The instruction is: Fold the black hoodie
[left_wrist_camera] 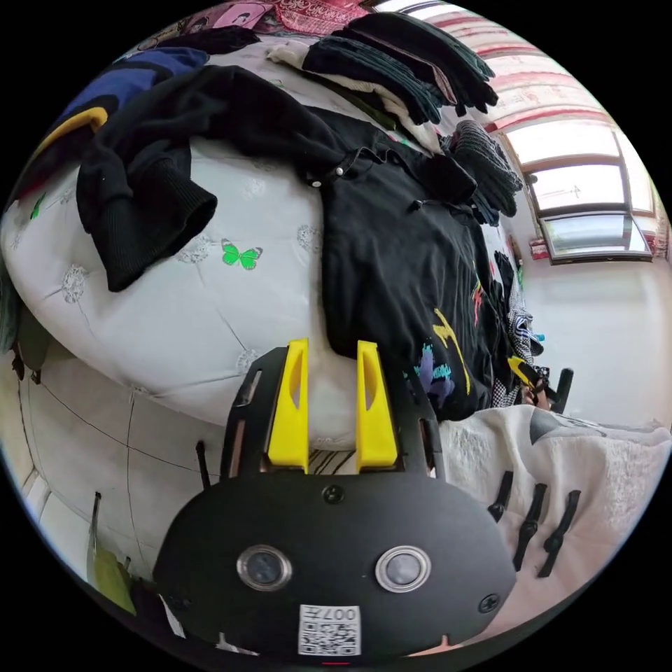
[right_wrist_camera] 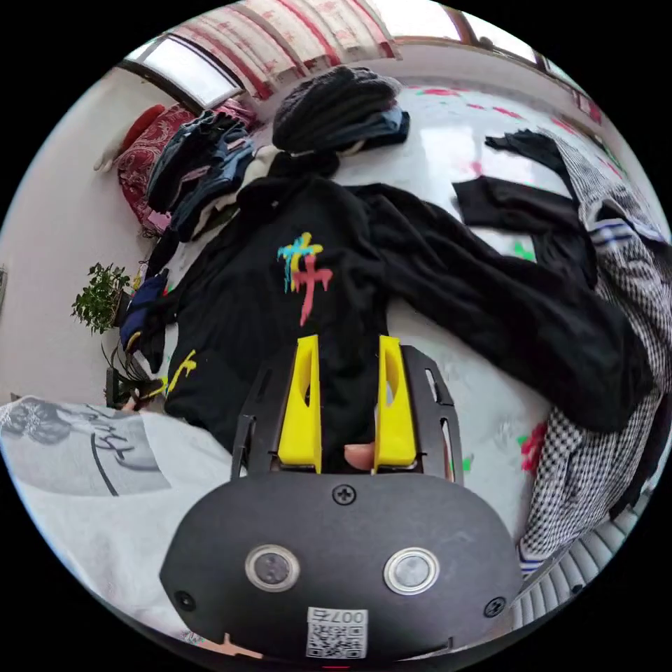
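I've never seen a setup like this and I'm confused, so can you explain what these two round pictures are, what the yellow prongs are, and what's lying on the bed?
Each round picture comes from a fisheye camera riding on a hand-held gripper; a person holds one in each hand. The yellow prongs are each gripper's two jaws.

In the left gripper view, the left gripper is open, its jaws apart near the hem edge of the black hoodie.

In the right gripper view, the right gripper is also open, with hoodie fabric lying between its jaws, not pinched.

The hoodie lies spread on a white bedspread with sleeves flung outward. Stacks of folded dark clothes sit beyond it, and a checked garment lies beside it.
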{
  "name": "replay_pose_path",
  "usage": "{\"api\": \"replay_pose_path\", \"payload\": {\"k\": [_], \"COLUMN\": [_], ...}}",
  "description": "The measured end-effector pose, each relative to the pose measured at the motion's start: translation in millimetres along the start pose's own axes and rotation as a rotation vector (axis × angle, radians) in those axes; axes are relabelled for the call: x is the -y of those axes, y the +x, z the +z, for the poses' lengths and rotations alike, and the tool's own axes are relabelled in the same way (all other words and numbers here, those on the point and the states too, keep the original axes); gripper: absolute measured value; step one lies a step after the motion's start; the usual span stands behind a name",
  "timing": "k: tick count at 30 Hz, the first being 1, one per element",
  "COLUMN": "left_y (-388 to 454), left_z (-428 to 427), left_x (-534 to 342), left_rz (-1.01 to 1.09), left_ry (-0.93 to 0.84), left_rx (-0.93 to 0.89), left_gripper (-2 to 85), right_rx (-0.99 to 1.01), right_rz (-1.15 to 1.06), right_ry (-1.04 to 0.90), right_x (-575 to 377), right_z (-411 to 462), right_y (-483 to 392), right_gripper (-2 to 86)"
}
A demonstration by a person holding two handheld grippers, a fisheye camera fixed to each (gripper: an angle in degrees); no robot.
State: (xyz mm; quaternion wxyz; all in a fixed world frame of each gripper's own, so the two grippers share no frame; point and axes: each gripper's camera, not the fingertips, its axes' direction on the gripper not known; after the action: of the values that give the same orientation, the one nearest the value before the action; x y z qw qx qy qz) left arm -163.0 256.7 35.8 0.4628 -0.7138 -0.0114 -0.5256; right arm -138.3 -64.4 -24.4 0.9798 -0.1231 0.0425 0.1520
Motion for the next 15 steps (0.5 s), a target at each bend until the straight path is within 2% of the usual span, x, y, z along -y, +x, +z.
{"api": "replay_pose_path", "payload": {"k": [6,11,13,15], "left_y": [65.9,177.8,205.2,199.0], "left_z": [33.7,53.1,59.3,51.9], "left_x": [53.5,87.6,78.3,63.8], "left_rz": [0.175,0.382,0.438,0.408], "left_ry": [-0.071,-0.075,-0.083,-0.060], "left_rx": [-0.062,0.055,0.157,0.185], "left_gripper": [7.3,6.9,7.0,7.4], "right_rx": [0.100,0.140,0.048,-0.052], "right_rz": [0.060,-0.011,-0.036,-0.096], "right_ry": [-0.076,-0.191,-0.161,-0.166], "right_x": [-84.5,-91.1,-92.7,-92.9], "right_z": [-13.3,27.5,32.1,34.7], "right_y": [27.5,7.1,-5.0,-16.8], "right_gripper": [12.4,13.2,13.3,13.2]}}
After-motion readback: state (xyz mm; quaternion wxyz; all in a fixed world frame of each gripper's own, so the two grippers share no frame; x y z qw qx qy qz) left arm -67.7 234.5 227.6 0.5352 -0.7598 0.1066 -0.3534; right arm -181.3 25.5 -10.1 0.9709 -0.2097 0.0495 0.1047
